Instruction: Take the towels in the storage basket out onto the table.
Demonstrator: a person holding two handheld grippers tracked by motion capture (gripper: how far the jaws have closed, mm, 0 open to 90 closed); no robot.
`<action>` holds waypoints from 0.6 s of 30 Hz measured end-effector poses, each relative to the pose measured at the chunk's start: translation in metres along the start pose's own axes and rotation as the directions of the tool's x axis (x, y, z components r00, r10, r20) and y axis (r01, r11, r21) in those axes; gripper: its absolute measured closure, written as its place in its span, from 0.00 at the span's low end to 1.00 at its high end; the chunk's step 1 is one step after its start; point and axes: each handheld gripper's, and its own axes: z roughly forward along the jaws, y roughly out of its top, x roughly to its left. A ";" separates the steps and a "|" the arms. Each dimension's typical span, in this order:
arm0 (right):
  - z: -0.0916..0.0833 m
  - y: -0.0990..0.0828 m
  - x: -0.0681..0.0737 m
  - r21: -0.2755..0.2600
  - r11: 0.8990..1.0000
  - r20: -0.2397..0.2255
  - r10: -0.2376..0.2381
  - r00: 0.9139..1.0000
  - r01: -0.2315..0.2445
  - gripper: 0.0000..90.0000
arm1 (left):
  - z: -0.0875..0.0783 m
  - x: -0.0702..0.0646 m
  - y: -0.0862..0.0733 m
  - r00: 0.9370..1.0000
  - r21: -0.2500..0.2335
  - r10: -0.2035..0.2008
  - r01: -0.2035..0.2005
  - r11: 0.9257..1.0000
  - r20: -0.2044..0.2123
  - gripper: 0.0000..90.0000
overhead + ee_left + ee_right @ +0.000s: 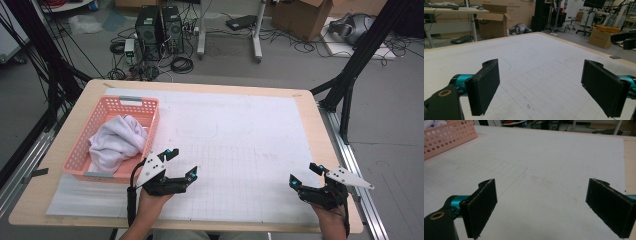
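A pink perforated basket [145, 111] stands at the table's left with a crumpled white cloth [116, 141] piled inside it. My left gripper [181, 163] hovers just right of the basket's near corner, jaws wide apart with nothing between them. My right gripper [305, 175] rests near the front right of the table, also open and empty. In the left gripper view the left gripper [541, 85] frames bare gridded mat. In the right gripper view the right gripper [541, 207] looks across the mat toward the basket [449, 138] at the upper left.
A white mat [250, 145] with a faint drawn grid covers the wooden table [307, 107]. Beyond the far edge the floor holds computer towers [160, 30], cables and cardboard boxes [305, 17]. Black frame legs [357, 60] stand at the table's right side.
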 end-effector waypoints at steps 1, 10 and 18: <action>0.000 0.000 -0.001 0.004 1.000 0.000 -0.002 1.000 0.002 0.10 | 0.001 0.001 0.000 1.000 0.002 -0.006 0.006 1.000 0.004 0.18; 0.005 -0.001 -0.001 0.019 1.000 -0.017 -0.003 1.000 0.003 0.10 | 0.004 0.003 0.002 1.000 0.003 -0.023 0.023 1.000 0.002 0.18; 0.008 -0.002 -0.002 0.025 1.000 -0.026 0.002 1.000 -0.001 0.10 | 0.005 0.005 0.001 0.999 0.011 -0.032 0.032 0.999 0.010 0.18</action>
